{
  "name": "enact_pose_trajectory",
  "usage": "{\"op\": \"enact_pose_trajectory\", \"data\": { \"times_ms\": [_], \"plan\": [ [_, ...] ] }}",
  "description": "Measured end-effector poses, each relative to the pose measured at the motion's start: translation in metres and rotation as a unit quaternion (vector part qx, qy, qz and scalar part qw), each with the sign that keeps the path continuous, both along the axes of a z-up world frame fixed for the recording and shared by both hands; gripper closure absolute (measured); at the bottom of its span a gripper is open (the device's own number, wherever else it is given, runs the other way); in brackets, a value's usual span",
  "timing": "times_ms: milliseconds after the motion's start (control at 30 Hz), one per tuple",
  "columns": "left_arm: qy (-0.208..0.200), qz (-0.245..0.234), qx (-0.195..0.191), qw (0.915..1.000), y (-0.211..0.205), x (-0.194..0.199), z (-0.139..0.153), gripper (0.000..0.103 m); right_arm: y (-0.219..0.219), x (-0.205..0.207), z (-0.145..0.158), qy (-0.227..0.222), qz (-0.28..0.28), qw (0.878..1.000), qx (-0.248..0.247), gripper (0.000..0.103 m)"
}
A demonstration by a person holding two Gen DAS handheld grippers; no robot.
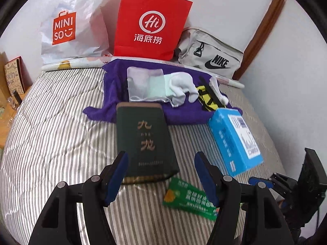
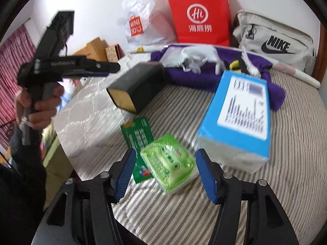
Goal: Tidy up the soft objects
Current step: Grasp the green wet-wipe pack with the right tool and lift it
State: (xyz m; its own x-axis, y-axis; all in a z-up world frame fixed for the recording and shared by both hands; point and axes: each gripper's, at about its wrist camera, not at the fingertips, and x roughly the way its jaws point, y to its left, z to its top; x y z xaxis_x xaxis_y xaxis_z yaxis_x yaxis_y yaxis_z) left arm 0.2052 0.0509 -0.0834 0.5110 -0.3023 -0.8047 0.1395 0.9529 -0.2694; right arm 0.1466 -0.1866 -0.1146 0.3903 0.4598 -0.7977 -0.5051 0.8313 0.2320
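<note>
Socks [image 1: 181,87] and other soft bits sit piled on the purple towel [image 1: 143,114], which is spread on the striped bed [image 1: 61,132] in front of the red paper bag [image 1: 151,22]. On that towel there's also a see-through mesh pouch [image 1: 143,83] left of the white socks, and a yellow-and-black strap thing [image 1: 208,98] to their right. Dark green box [image 1: 143,140] lies just in front of the towel, overlapping its near edge, with the blue box [image 1: 235,140] at the towel's front right corner. Green tissue pack [image 2: 169,163] sits well in front of the towel, on a flat green packet [image 2: 137,134].

Left gripper [image 1: 161,175] is spread wide, holding nothing, hovering at the green box's near end. Right gripper [image 2: 165,173] is also spread wide, straddling the tissue pack without pinching it.
</note>
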Motion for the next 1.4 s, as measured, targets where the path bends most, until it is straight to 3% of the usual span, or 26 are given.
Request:
{"op": "enact_pose_trajectory", "data": {
  "times_ms": [133,333,567,633,700,900,1167,1400],
  "plan": [
    [0.003,-0.005,-0.003,1.0000,0.000,-0.013,-0.008,0.038,0.008,-0.002,-0.018,-0.003,0.008,1.000,-0.025,0.042],
    [0.011,-0.012,0.026,0.9995,-0.006,-0.026,-0.022,0.038,0.013,0.003,-0.025,-0.017,0.008,0.999,-0.033,0.029],
    [0.017,-0.017,0.028,0.9993,-0.011,-0.032,-0.028,0.038,0.015,0.008,-0.032,-0.027,-0.009,0.999,-0.044,0.029],
    [0.022,-0.019,0.029,0.9992,-0.012,-0.034,-0.030,0.038,0.015,0.006,-0.031,-0.032,-0.013,0.998,-0.050,0.034],
    [0.027,-0.022,0.027,0.9990,-0.015,-0.037,-0.032,0.038,0.012,0.005,-0.031,-0.037,-0.020,0.997,-0.059,0.050],
    [0.064,-0.030,0.024,0.9972,-0.029,-0.047,-0.047,0.038,-0.006,-0.002,-0.022,-0.026,-0.027,0.999,-0.024,0.068],
    [0.111,-0.035,-0.009,0.9932,-0.050,-0.057,-0.067,0.038,-0.030,-0.023,-0.005,-0.049,-0.043,0.998,-0.004,0.069],
    [0.102,-0.030,0.001,0.9944,-0.072,-0.052,-0.071,0.038,-0.062,-0.036,0.008,-0.065,-0.068,0.996,0.002,0.069]
  ]
}}
